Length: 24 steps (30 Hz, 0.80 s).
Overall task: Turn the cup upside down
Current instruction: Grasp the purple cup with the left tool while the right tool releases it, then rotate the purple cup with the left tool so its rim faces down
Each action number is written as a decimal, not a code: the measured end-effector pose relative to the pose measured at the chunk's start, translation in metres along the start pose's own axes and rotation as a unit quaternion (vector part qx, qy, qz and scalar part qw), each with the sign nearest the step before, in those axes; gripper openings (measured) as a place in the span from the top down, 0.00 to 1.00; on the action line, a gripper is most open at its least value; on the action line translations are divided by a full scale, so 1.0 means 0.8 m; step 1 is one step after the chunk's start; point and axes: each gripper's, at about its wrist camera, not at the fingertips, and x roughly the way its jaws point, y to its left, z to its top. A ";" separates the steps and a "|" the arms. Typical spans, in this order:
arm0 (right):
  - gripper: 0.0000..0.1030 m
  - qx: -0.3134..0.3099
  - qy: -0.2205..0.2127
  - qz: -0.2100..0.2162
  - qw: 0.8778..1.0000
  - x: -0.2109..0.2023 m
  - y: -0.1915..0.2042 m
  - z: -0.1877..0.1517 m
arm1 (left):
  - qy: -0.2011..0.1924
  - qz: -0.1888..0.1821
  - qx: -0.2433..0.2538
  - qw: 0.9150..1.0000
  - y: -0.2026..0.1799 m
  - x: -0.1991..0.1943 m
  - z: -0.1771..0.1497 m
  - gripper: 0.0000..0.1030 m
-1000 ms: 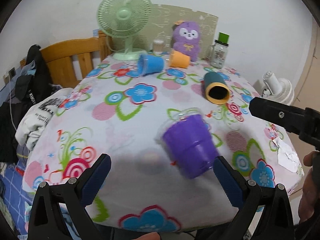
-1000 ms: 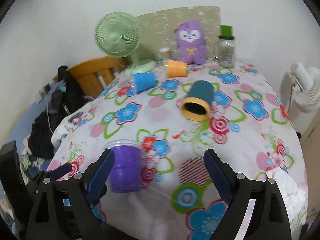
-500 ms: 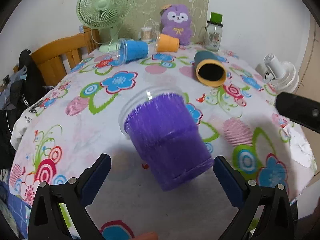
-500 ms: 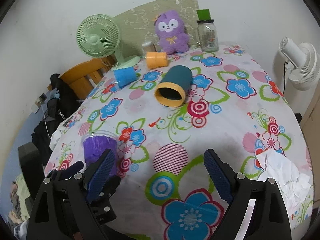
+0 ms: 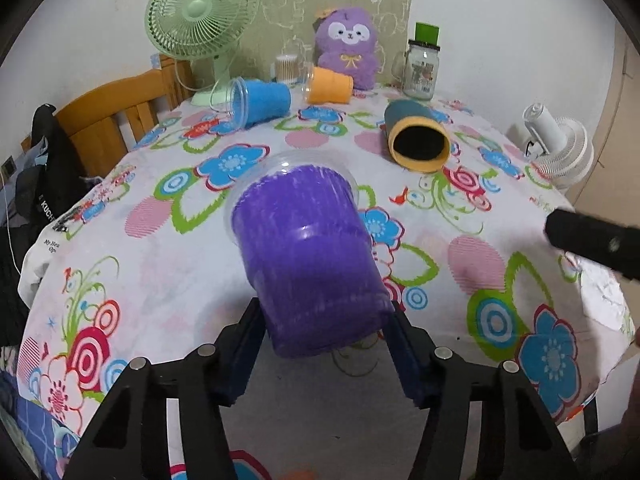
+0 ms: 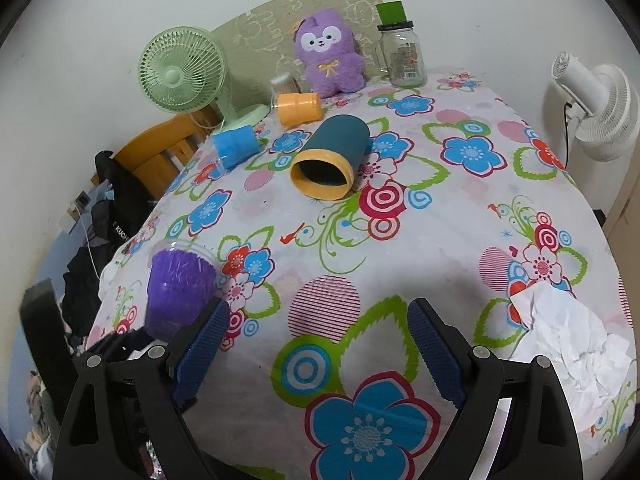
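Left wrist view: the left gripper [image 5: 325, 344] is pinching the purple cup [image 5: 308, 260] by its base, one blue pad pressing each side. The cup is lying tilted over the near part of the table [image 5: 200, 264], base toward the camera and clear rim pointing away and slightly left. Farther back, a blue cup [image 5: 262, 103] and an orange cup [image 5: 330, 85] are lying on their sides, and a dark green tumbler [image 5: 416, 140] with a yellow rim is lying to the right, mouth facing the camera. A green fan [image 5: 202, 16], a purple plush toy [image 5: 348, 46] and a glass jar [image 5: 422, 66] are standing along the far edge. A white fan [image 5: 560, 148] is sitting beyond the table's right side, and a wooden chair [image 5: 116, 120] is standing at far left. A black bar, part of the right gripper [image 5: 592, 240], is reaching in from the right.

Right wrist view: the right gripper [image 6: 318, 350] is hovering over the near edge of the table [image 6: 440, 216] with its jaws spread wide and nothing between them. The purple cup [image 6: 178, 290] is showing at near left, rim up and leaning, its base hidden behind the gripper's left finger. The tumbler [image 6: 330, 158] is lying mid-table, with the orange cup [image 6: 298, 109] and blue cup [image 6: 236, 146] beyond it to the left. Crumpled white paper [image 6: 560, 336] is lying at the near right edge.
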 end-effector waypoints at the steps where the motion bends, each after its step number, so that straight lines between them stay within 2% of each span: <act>1: 0.11 0.000 0.001 0.001 1.000 0.001 0.002 0.000 | -0.004 0.000 -0.001 1.000 0.002 -0.003 0.002 0.42; 21: 0.11 -0.012 0.005 0.006 1.000 0.004 0.020 -0.001 | -0.052 -0.004 -0.014 0.999 0.029 -0.053 0.024 0.49; 24: 0.11 -0.015 0.008 0.007 1.000 0.005 0.023 -0.001 | -0.059 -0.005 -0.016 0.998 0.031 -0.060 0.028 0.53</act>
